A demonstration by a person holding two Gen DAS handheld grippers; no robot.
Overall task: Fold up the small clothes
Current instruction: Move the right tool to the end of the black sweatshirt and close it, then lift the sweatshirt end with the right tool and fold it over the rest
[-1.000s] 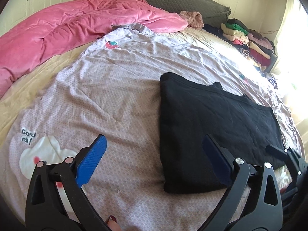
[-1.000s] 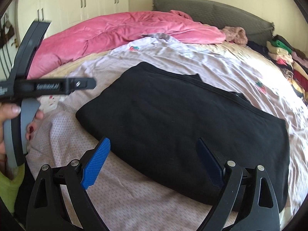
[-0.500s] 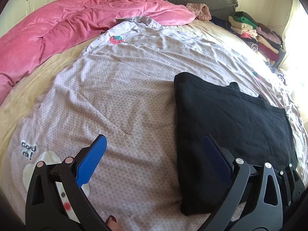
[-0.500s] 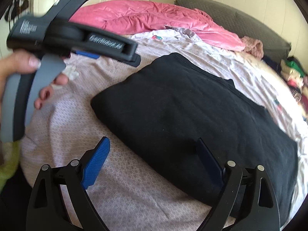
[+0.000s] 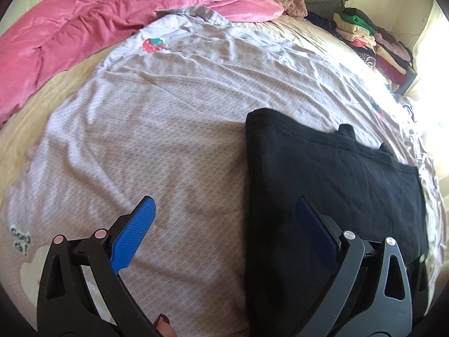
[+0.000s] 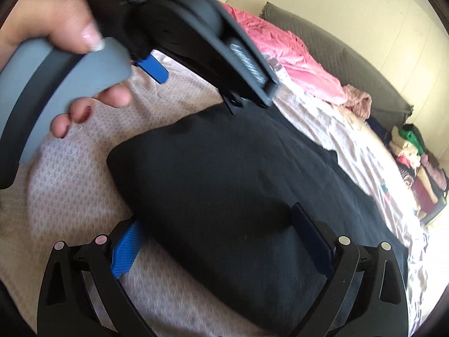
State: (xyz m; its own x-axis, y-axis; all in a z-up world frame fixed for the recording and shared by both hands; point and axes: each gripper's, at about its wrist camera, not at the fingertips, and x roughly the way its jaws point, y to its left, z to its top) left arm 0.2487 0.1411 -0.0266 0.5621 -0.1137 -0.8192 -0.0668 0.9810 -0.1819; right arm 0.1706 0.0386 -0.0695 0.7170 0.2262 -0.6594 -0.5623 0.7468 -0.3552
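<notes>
Black garment [image 5: 331, 185], matte knit rectangle, lies between both wide-spread hand-held grippers [image 6: 221, 241].

A wide stretch of lilac bedsheet [image 5: 168, 140] lies open left of the folded black garment [image 5: 322, 182]. A pink duvet [image 5: 98, 19] blocks the far left edge, and stacked clothes [image 5: 373, 42] crowd the far right (beside the headboard). The left gripper [image 6: 157, 67] hangs close above the garment's corner.
</notes>
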